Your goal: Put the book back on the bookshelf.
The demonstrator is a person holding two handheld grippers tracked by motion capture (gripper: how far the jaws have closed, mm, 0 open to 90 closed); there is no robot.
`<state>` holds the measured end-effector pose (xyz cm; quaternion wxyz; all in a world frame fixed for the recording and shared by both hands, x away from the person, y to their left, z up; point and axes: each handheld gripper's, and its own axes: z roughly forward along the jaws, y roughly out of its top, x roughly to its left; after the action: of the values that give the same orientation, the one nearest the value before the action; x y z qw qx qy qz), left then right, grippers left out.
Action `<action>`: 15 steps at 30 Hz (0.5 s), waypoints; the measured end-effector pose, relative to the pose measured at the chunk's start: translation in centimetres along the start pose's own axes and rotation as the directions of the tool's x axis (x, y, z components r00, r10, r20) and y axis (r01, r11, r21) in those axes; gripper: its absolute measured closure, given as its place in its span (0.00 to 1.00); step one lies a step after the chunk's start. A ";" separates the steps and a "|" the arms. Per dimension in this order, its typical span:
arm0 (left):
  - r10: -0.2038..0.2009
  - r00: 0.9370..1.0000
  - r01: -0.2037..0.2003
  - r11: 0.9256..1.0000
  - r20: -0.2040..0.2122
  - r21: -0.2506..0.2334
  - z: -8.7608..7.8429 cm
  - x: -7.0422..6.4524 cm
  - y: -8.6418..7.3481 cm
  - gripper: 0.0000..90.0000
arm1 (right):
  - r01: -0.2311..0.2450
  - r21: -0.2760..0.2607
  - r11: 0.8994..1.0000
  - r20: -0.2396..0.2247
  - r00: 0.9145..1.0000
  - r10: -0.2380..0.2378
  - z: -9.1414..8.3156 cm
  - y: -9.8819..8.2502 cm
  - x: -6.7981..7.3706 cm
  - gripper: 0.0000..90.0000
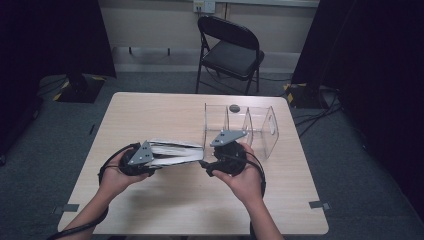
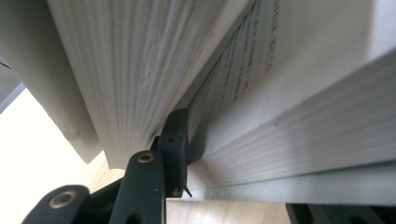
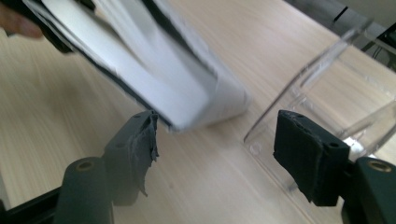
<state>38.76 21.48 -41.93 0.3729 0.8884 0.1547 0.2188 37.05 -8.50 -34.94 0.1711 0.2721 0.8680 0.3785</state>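
Paper book (image 1: 175,152) hangs clamped in the left gripper (image 2: 180,154); right gripper (image 3: 215,154) gapes beside the clear holder (image 1: 260,125), probably ready to steady it.

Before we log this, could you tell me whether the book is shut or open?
Partly open: the book gapes, with a left gripper jaw wedged between its pages.

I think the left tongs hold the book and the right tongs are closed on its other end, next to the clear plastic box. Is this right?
Not quite. The left tongs do hold the book, but the right tongs are open, not closed on it: the right gripper view shows their jaws wide apart, with the book's end beside one jaw. The clear plastic box stands next to them.
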 end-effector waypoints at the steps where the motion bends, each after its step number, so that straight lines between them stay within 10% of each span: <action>1: -0.001 1.000 0.001 1.000 0.005 0.006 -0.1 0.1 0.1 0.68 | -0.003 0.013 1.000 -0.004 1.000 0.003 0.2 -0.5 -0.1 0.33; 15: -0.037 0.996 0.031 0.997 0.080 0.070 -1.5 0.9 1.4 0.71 | -0.110 0.143 0.983 -0.046 0.992 0.118 5.5 -8.6 -0.6 0.27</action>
<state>38.94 21.81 -39.77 0.3519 0.9060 0.1620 0.1705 37.29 -10.62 -44.94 0.1058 0.3225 0.8798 0.3328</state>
